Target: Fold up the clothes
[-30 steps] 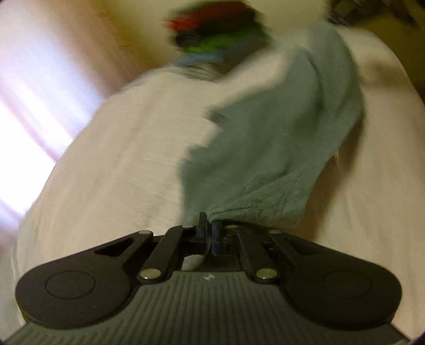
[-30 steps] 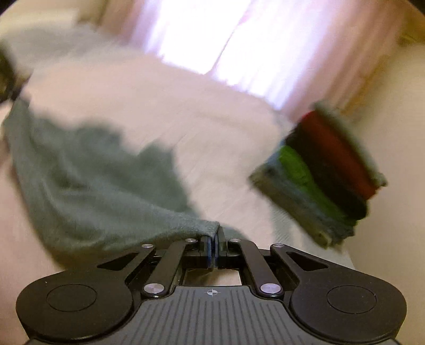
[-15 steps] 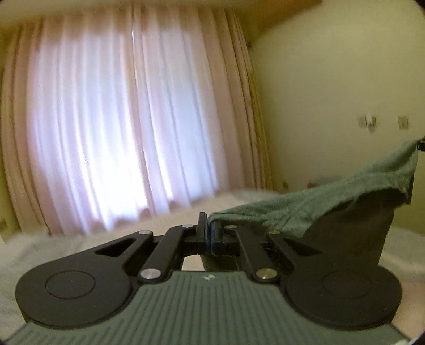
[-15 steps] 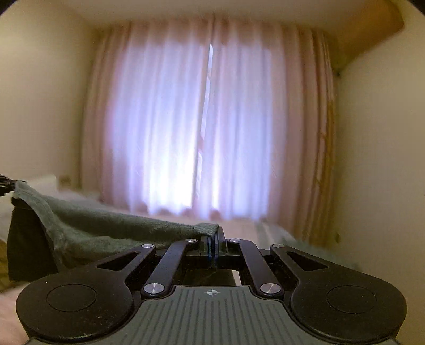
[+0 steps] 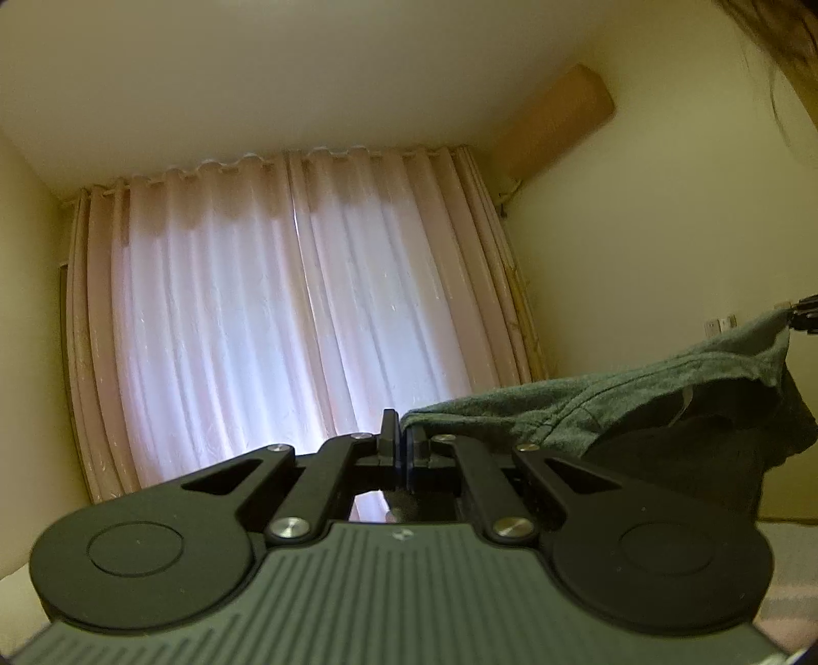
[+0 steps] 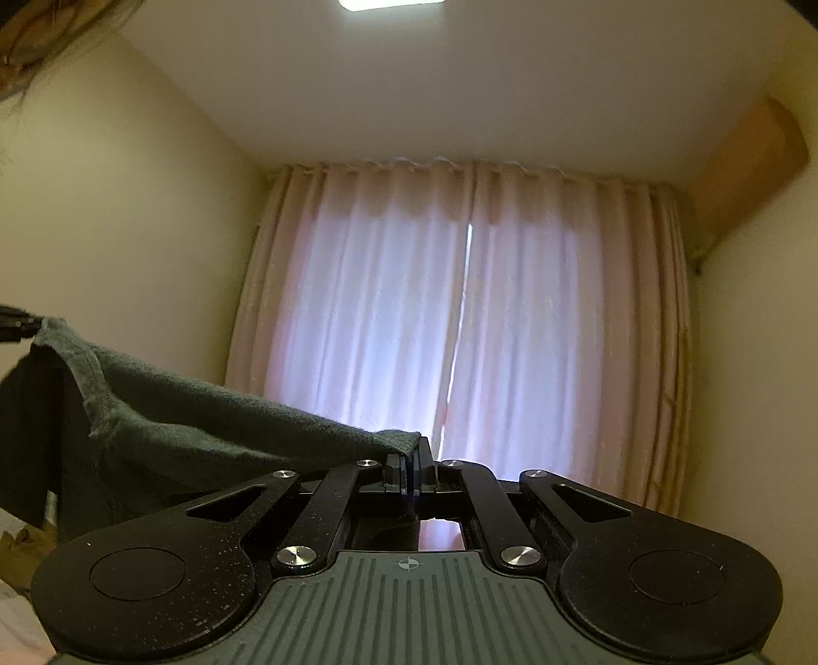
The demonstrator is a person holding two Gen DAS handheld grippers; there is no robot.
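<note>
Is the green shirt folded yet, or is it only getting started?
Only started. Done: the green garment is picked up, one top corner pinched in the left tool and the other in the right tool. In hand: it hangs stretched between them in the air, facing the pink curtain. Left: laying it down and making every fold; none shows yet.

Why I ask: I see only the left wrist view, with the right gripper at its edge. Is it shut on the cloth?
Observer: Yes. In the right wrist view the right gripper is shut on a corner of the cloth.
Operator: Anything overhead that I can't see?
Observer: A lit ceiling light at the top edge of that view.
</note>
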